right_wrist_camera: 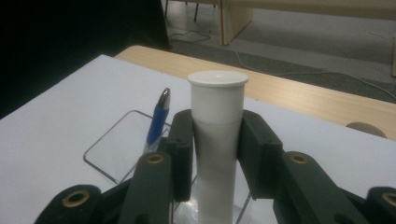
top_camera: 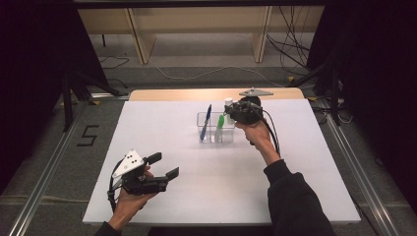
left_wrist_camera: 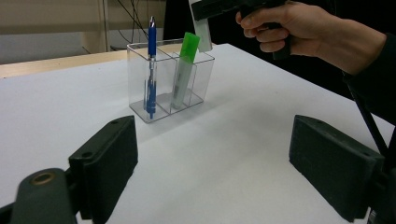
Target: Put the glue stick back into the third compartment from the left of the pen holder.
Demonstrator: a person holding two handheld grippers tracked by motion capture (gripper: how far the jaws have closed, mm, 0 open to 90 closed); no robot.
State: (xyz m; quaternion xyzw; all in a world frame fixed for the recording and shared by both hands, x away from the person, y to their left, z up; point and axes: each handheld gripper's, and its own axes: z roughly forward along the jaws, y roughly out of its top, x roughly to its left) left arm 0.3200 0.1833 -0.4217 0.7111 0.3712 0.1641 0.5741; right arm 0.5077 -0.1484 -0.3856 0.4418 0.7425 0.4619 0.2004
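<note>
Holder [left_wrist_camera: 194, 84] – one pen [left_wrist_camera: 151, 70], one highlighter [left_wrist_camera: 184, 70]; right claw [right_wrist_camera: 217, 149] grips one tube [right_wrist_camera: 217, 121].

One readable mark – a black "5" [top_camera: 87, 135] on floor, left of table [top_camera: 162, 147]

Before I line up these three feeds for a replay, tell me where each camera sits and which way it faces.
High view: above the person's side, looking forward and down at the table; both forearms, left claw, right claw.
Left gripper view: on the left claw, looking across at the clear organizer; open jaws, other hand.
Right gripper view: on the right claw, jaws clamping a white tube.
Shared: blue pen.
</note>
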